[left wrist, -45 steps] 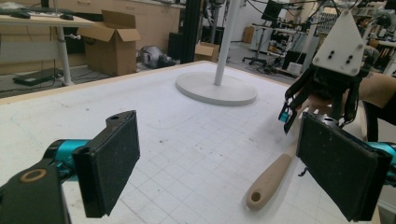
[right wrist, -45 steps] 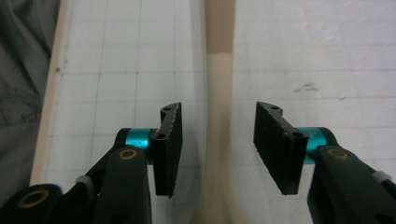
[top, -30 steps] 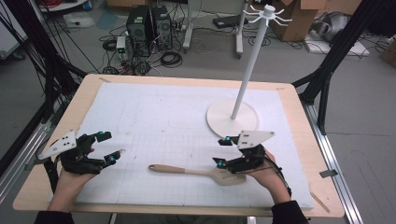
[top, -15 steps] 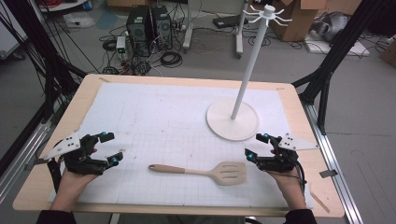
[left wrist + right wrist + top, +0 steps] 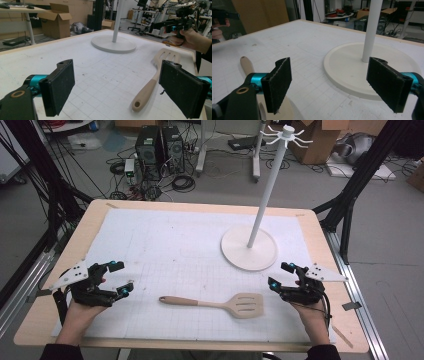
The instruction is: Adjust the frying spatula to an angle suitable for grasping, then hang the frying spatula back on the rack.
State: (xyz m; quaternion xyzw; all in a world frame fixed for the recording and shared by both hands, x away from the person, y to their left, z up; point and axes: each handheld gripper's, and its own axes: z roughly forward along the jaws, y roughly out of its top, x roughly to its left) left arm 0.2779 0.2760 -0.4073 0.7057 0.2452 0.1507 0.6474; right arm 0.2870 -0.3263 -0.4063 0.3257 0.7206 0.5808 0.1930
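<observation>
A wooden slotted spatula (image 5: 215, 303) lies flat on the white gridded mat (image 5: 165, 245), handle to the left, with neither gripper touching it. My right gripper (image 5: 278, 274) hovers just right of the spatula's head. Its jaws have just been opening, stand wide apart and hold nothing. In the right gripper view (image 5: 334, 85) it faces the stand's round base (image 5: 352, 72), and the spatula handle (image 5: 246, 65) shows at the left. My left gripper (image 5: 120, 277) is open left of the handle. In its own view (image 5: 117, 90) the spatula (image 5: 155, 82) lies ahead between the pads.
A white stand with a round base (image 5: 248, 247) and a tall pole topped by hooks (image 5: 286, 134) stands at the mat's right rear. The wooden table edge (image 5: 200, 342) runs along the front. Beyond the table, computers, cables and boxes sit on the floor.
My right gripper has moved right, away from the spatula's head, and its jaws have opened wider. The spatula stays flat on the mat. My left gripper has kept still.
</observation>
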